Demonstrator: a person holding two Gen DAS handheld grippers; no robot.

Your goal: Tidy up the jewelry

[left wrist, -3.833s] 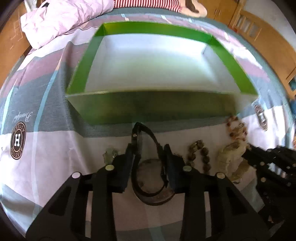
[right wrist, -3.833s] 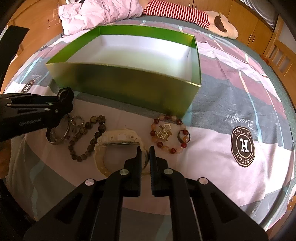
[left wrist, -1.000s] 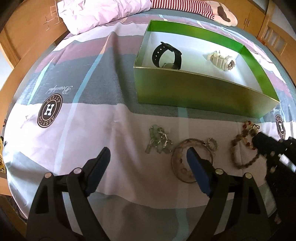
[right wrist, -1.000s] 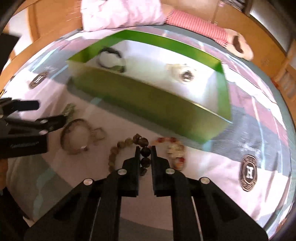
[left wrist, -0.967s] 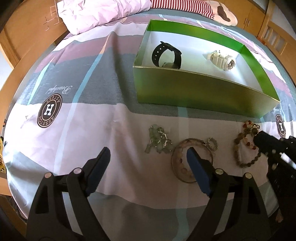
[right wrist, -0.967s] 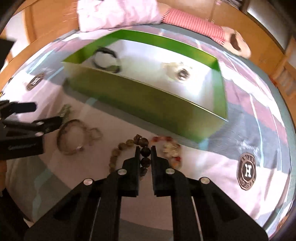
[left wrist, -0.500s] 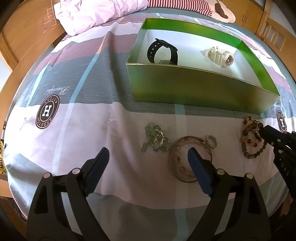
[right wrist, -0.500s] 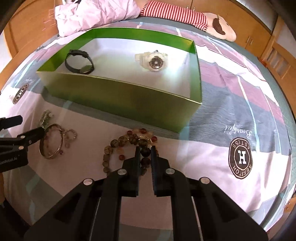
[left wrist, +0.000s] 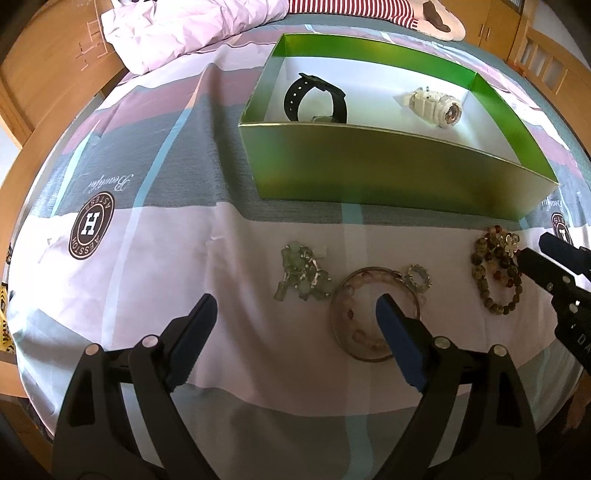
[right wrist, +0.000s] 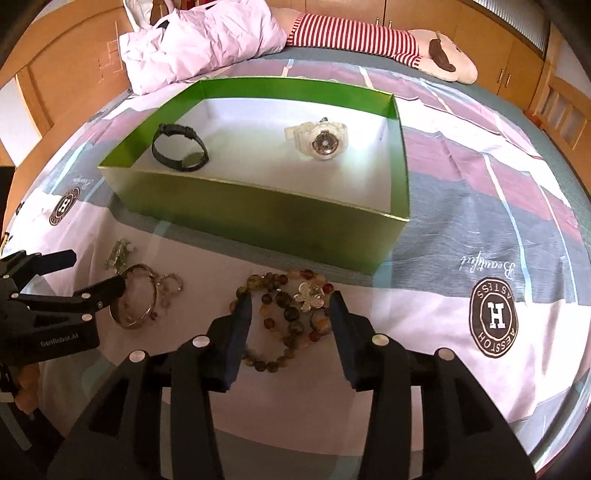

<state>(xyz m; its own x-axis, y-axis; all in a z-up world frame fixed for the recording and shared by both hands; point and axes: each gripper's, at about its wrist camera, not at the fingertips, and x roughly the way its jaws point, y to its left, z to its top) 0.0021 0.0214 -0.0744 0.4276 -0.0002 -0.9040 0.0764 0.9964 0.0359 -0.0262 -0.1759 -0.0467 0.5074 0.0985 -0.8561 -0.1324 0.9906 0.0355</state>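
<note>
We have the right gripper point(right wrist: 290, 310) spread wide, straddling the bead bracelets point(right wrist: 286, 317); their pile runs fore-aft. Left gripper point(left wrist: 295, 314) wide too, empty.

The left black plastic two-finger gripper point(left wrist: 295, 310) had blue pads point(left wrist: 399, 339), silver screws and a white "GenRobot.AI" marking. The right black plastic gripper point(right wrist: 290, 306) matched, with dark blue pads point(right wrist: 341, 325).

Bed point(left wrist: 155, 177) carries green box point(left wrist: 369, 173), pale quilt point(left wrist: 177, 29), green-stone piece point(left wrist: 301, 277), bangle point(left wrist: 341, 314), beaded bracelets point(right wrist: 288, 314).
</note>
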